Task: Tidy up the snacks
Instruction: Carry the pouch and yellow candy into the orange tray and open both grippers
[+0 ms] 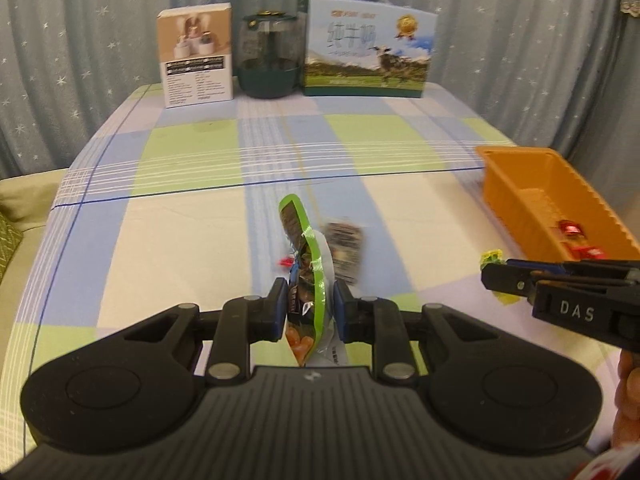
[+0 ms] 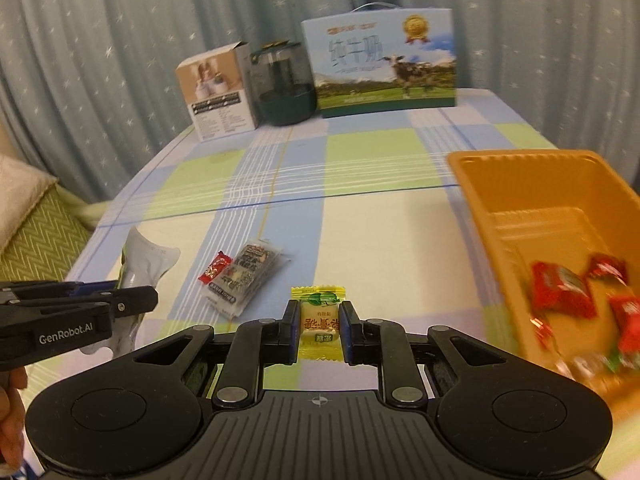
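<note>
My left gripper (image 1: 307,300) is shut on a green-edged snack pouch (image 1: 306,264) and holds it edge-on above the table; it shows from the side in the right wrist view (image 2: 132,300) with the pouch's silver back (image 2: 146,264). My right gripper (image 2: 319,322) is shut on a yellow wrapped candy (image 2: 319,320); it shows in the left wrist view (image 1: 492,276). An orange bin (image 2: 520,184) at the right holds several red-wrapped candies (image 2: 560,292); it also shows in the left wrist view (image 1: 520,184). A clear dark snack pack (image 2: 244,276) and a small red candy (image 2: 214,268) lie on the table.
A checked tablecloth (image 2: 380,232) covers the table. At the back stand a white-brown box (image 2: 216,92), a dark green glass jar (image 2: 284,88) and a blue milk carton box (image 2: 380,60). Curtains hang behind. A green cushion (image 2: 36,232) lies at the left edge.
</note>
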Demonstrator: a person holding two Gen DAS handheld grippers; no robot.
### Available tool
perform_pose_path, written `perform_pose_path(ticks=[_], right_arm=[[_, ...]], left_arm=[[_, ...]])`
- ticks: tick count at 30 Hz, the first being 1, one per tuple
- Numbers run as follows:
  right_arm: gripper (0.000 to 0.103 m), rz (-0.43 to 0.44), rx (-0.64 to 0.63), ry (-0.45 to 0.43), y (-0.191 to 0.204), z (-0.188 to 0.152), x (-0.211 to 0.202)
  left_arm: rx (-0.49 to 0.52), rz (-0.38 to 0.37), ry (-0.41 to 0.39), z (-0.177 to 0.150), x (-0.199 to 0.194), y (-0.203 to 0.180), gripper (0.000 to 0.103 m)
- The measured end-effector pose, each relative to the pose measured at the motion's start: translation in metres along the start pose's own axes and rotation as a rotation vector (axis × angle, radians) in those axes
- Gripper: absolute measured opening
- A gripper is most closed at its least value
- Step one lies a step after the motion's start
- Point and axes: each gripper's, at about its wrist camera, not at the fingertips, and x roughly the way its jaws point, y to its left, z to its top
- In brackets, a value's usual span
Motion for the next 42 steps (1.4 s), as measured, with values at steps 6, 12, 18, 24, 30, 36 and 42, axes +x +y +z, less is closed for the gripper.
perform_pose_path(ticks=[6,12,18,24,30,36,42], right_arm=[[0.020,-0.043,0.035,-0.032,-0.008,-0.005,-0.052],[0.020,-0.069,0.047,-0.064,-0.016,-0.008,-0.092],[0.020,-0.089,0.060,-0.081,-0.026,-0.014,-0.121],[0.020,-0.126,0.066,-0.089,-0.039,-0.021,-0.139],[0.020,-0.180,0.084,-0.103,-0.062,-0.025,-0.154],[0.020,-0.218,0.108,-0.120,-0.083,-0.021,-0.166],[0.020,-0.234,0.131,-0.134,-0.101,-0.016,-0.172]], left_arm=[[0.014,-0.038,-0.006,-0.006,-0.033,-0.033,0.021],[0.030,-0.068,-0.001,-0.015,-0.058,-0.063,0.021],[0.039,-0.088,-0.006,-0.021,-0.077,-0.085,0.021],[0.072,-0.125,-0.014,-0.020,-0.086,-0.110,0.021],[0.101,-0.157,-0.029,-0.012,-0.088,-0.133,0.021],[0.127,-0.189,-0.042,0.000,-0.086,-0.154,0.021],[0.162,-0.217,-0.044,0.013,-0.078,-0.176,0.021]])
